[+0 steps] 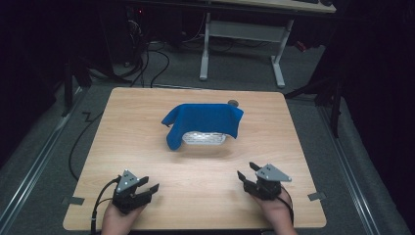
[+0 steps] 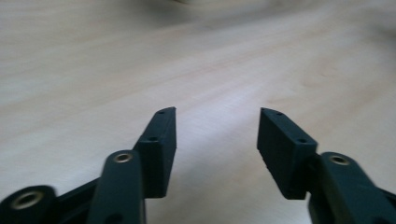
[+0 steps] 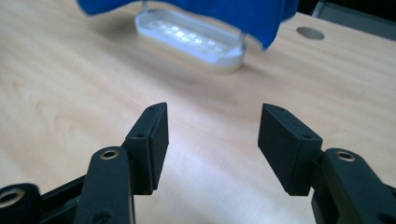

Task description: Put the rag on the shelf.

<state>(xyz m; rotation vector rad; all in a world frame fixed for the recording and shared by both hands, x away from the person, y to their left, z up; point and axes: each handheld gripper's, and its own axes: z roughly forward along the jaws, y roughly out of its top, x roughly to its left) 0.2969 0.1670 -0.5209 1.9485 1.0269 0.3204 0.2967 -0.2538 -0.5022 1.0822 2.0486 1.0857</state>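
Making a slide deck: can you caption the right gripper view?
Open right claw above the wooden table, facing a white tray draped with a blue cloth.

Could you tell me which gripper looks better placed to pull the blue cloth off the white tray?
Probably the right gripper: open, with the blue cloth and white tray ahead of it in its own view. The left gripper, also open, faces bare table.
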